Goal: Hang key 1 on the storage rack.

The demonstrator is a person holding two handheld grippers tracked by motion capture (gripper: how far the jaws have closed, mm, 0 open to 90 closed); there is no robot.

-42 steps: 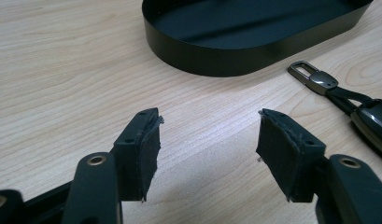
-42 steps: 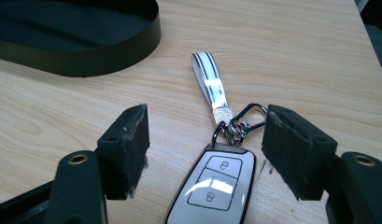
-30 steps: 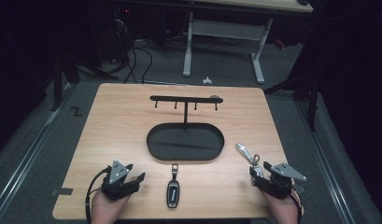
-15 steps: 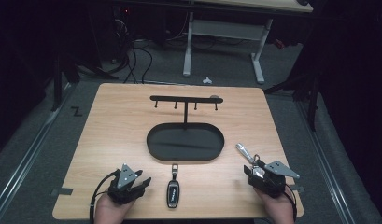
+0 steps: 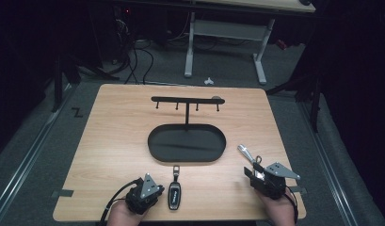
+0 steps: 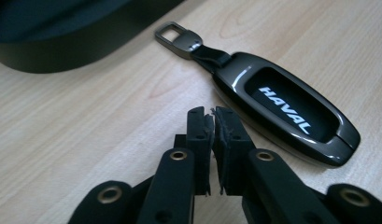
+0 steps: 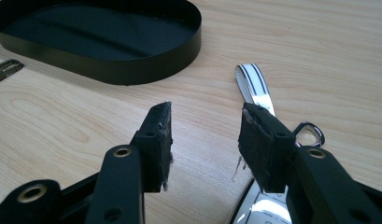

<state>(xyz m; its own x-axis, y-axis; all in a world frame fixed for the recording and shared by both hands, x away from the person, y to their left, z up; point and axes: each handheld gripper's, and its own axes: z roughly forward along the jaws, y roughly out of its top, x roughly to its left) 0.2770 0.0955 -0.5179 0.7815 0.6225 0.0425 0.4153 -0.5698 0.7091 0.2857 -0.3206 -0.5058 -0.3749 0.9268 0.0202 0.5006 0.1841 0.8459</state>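
Listing left to right | our left gripper (image 6: 213, 122): just closed empty beside car key fob (image 6: 284, 112), unlifted on tabletop (image 5: 115, 141) | black tray (image 5: 187, 142) with hook rack (image 5: 188, 100): bare | our right gripper (image 7: 205, 135): jaws apart, narrowing, silver keychain (image 7: 254, 86) against one jaw, ungripped.

Light wooden table (image 5: 110, 141), pale grain, rounded corners, filling the middle of the high view. At centre, resting on the wood, a black oval tray (image 5: 157, 143) with a low wall, joined to a thin post and a hook bar (image 5: 185, 100) toward the upper middle. Lower centre, just below the tray, a dark glossy car key fob (image 5: 174, 194) lying flat, metal loop toward the tray, "HAVAL" lettered on its face. Lower right, a shiny silver key (image 5: 244, 151) with ring, lying flat, well apart from the fob.
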